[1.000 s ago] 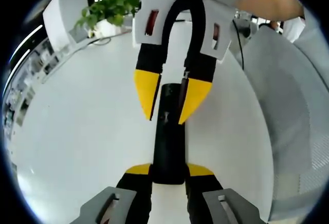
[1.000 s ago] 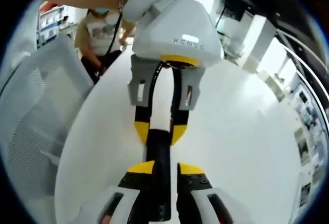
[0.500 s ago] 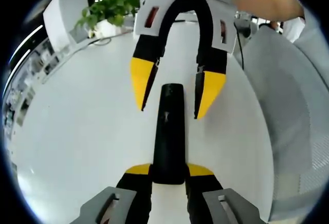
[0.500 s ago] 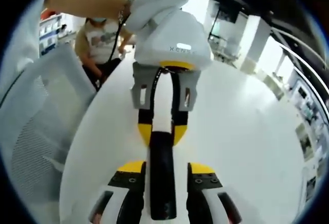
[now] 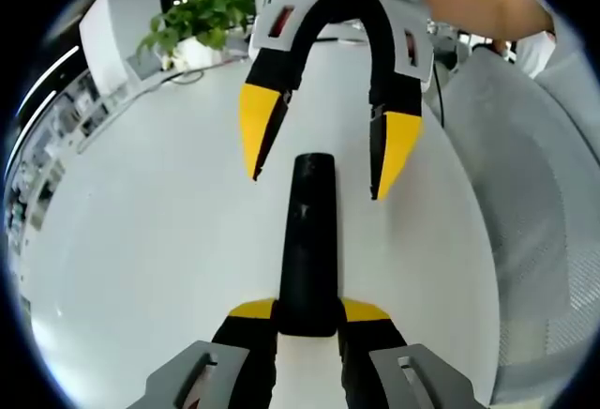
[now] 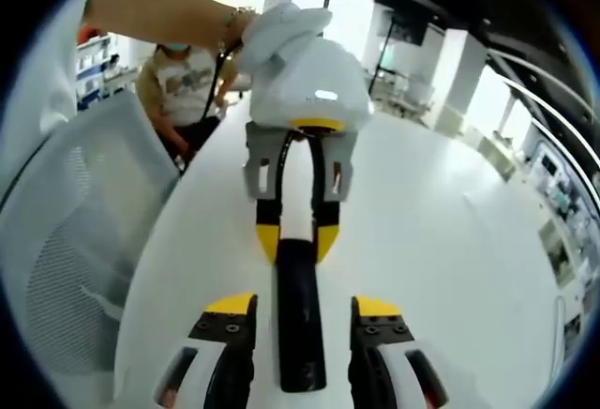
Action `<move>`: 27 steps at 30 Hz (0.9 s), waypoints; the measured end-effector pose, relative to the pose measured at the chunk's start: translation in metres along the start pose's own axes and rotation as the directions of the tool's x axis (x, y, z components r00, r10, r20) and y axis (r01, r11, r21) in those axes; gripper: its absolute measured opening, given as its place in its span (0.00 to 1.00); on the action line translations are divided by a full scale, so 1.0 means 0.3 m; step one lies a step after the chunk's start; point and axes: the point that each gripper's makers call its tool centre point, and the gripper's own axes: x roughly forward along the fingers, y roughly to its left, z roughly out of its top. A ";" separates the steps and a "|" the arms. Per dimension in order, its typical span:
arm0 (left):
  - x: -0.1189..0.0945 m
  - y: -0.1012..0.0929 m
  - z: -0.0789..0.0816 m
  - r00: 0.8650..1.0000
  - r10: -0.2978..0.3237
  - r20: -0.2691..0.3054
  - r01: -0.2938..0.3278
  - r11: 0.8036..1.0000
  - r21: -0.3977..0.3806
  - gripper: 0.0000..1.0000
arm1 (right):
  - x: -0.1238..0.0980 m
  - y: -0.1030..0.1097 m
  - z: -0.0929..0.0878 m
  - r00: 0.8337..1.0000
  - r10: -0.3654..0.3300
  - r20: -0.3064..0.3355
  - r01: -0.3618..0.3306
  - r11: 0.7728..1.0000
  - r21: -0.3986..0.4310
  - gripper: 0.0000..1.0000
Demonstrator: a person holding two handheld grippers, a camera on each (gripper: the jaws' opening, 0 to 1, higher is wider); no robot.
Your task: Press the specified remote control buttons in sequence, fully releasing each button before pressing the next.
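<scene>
Remote control work here plays out on a broad white table, the largest thing in either view, its bare top running off under both cameras. Beside the table stands a white mesh-backed chair, and it also shows at the side of the left gripper view. Behind the chair a seated person is at the far end of the table in the right gripper view. A potted green plant sits at the table's far edge in the left gripper view. The right gripper faces the left camera from the top of the left gripper view, its two yellow-tipped jaws spread well apart, one tip on each side of the remote's far end and neither touching it; in its own view the jaws likewise stand apart with clear white gaps between them and the remote. The left gripper has its yellow-edged jaws closed against the near end of the remote, holding it; seen in the right gripper view, it grips the remote's far end, and a gloved hand rests on top of its white housing. The remote control is a slim black bar lying lengthwise between the two grippers over the table, and it shows again in the right gripper view. Its buttons are too dark to make out.
</scene>
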 end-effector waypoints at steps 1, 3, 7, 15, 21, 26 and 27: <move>0.000 0.001 -0.001 1.000 0.001 0.002 -0.001 1.000 0.000 0.24 | -0.001 -0.002 -0.008 1.000 -0.002 -0.006 0.002 1.000 0.002 0.35; -0.001 0.001 -0.001 1.000 0.001 0.006 -0.001 1.000 0.000 0.24 | -0.006 -0.006 -0.024 1.000 -0.004 -0.016 0.004 1.000 0.004 0.34; -0.001 0.002 -0.001 1.000 -0.001 0.013 0.001 1.000 -0.001 0.24 | -0.018 -0.005 -0.048 1.000 -0.003 -0.020 0.004 0.999 0.036 0.40; -0.002 0.002 0.000 1.000 -0.003 0.023 0.003 1.000 0.000 0.24 | -0.036 -0.009 -0.085 0.999 -0.010 -0.038 0.012 0.999 0.053 0.41; -0.002 0.004 0.000 0.999 -0.003 0.035 0.003 1.000 0.000 0.24 | -0.044 -0.014 -0.110 0.998 -0.013 -0.054 0.016 0.999 0.051 0.42; -0.002 0.004 0.000 0.999 -0.004 0.040 0.004 1.000 0.000 0.24 | -0.048 -0.012 -0.141 0.997 -0.006 -0.079 0.010 0.999 0.047 0.41; -0.002 0.003 0.000 0.999 -0.004 0.040 0.004 1.000 0.000 0.24 | -0.048 -0.012 -0.146 0.997 -0.005 -0.083 0.009 0.999 0.047 0.41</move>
